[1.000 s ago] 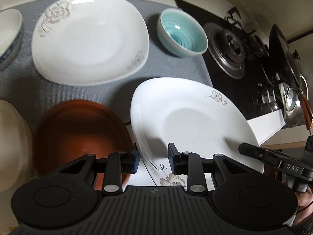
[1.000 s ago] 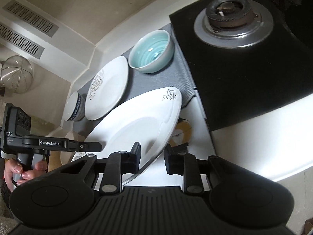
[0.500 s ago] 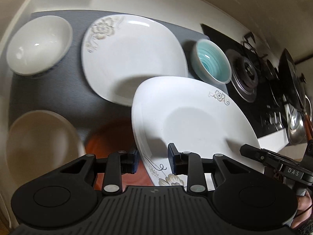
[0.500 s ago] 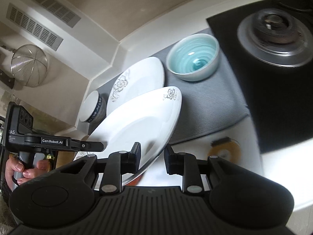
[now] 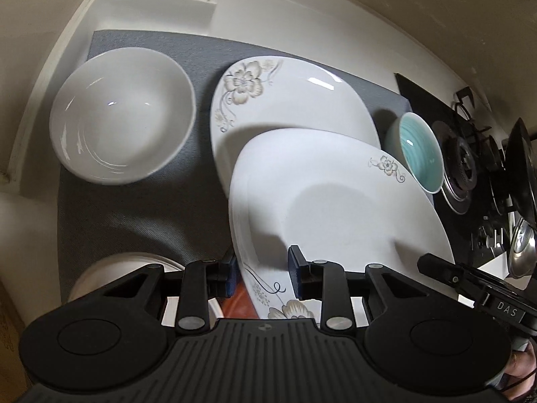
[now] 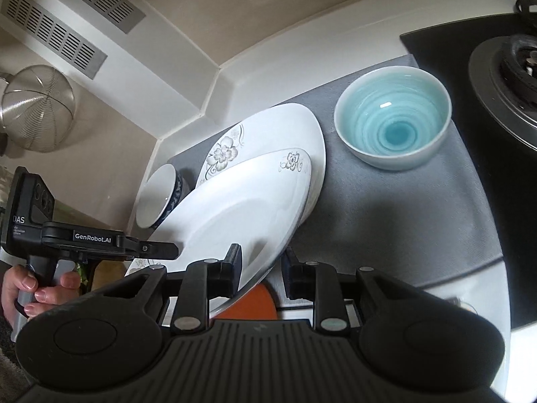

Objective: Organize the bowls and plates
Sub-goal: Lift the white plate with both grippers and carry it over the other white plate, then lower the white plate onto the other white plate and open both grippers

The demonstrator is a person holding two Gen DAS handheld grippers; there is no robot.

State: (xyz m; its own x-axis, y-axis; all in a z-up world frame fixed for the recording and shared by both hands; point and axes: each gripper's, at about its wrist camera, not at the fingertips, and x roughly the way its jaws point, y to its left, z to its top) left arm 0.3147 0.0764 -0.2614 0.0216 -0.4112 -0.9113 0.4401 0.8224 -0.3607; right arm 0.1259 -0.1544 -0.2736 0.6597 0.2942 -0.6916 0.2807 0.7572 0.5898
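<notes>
A white flowered plate [image 5: 335, 208] is held in the air by both grippers. My left gripper [image 5: 263, 273] is shut on its near rim. My right gripper [image 6: 260, 267] is shut on its opposite rim, where the plate [image 6: 235, 211] shows edge-on and tilted. It hovers partly over a second matching plate [image 5: 288, 97] that lies on the grey mat [image 5: 141, 208]; that plate also shows in the right wrist view [image 6: 268, 131]. A white bowl [image 5: 122, 119] sits at the mat's far left. A teal bowl [image 6: 391, 116] sits to the right of the plates.
An orange-brown dish [image 6: 250, 302] lies below the held plate. A cream bowl [image 5: 110, 275] sits at the near left. A gas stove [image 6: 503, 67] with burners lies to the right. A black pan [image 5: 522, 168] and a metal lid stand beyond it. The counter wall runs behind the mat.
Both grippers carried the held plate away from the stove side and further over the mat; it now overlaps the lying plate. The orange-brown dish has slipped almost out of view beneath it.
</notes>
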